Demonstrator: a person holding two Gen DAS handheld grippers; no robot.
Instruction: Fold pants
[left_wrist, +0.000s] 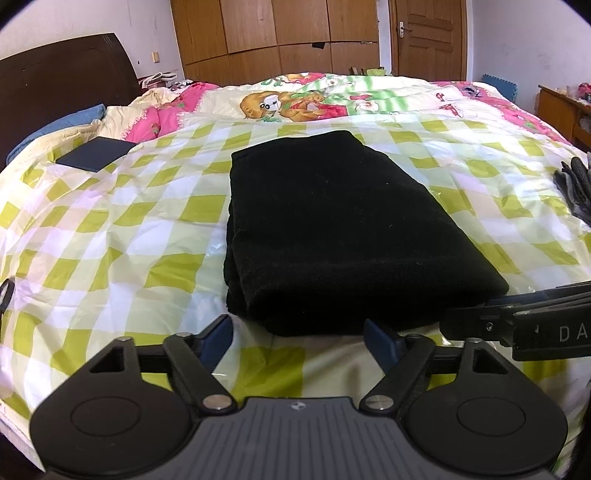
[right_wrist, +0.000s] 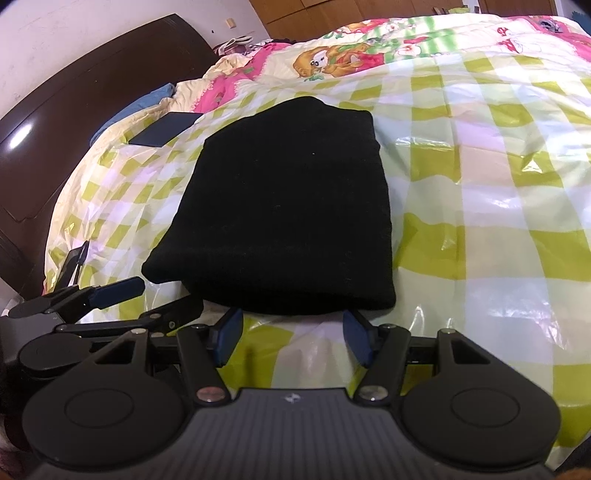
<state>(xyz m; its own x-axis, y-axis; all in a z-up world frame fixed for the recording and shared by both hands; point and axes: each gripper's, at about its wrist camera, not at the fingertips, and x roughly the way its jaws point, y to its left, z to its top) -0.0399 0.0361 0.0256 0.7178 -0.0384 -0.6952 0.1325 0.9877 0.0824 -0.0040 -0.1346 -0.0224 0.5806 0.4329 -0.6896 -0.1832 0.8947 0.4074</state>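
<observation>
Left gripper (left_wrist: 299, 332): held low and level over the bed, fingers pointing at the near edge of the pants (left_wrist: 332, 229). Jaws spread wide, blue pads (left_wrist: 380, 341) short of the fabric, nothing between them.

Right gripper (right_wrist: 291, 328): same low pose, just beside the left one, aimed at the same near edge. Jaws spread, pads at the fold's edge; contact cannot be told. Nothing gripped.

Writing: white letters "DA" on the right gripper's body where it enters the left wrist view at the right edge; the rest is cut off. A small emblem sits on each gripper's ribbed grey base.

Pants: black, matte, fuzzy knit, folded into a thick rectangular stack with a rounded near fold, lying mid-bed on the sheet (left_wrist: 110, 229).

Sheet: glossy, crinkled plastic, green-and-white check. Beyond it, a cartoon-print quilt (left_wrist: 295, 99) with pink border. A flat dark rectangular pad (left_wrist: 94, 153) lies left of the pants, well apart. Grey gloves (left_wrist: 576, 184) at the right edge. Dark glossy headboard (right_wrist: 74, 110); wooden wardrobe (left_wrist: 277, 33).
</observation>
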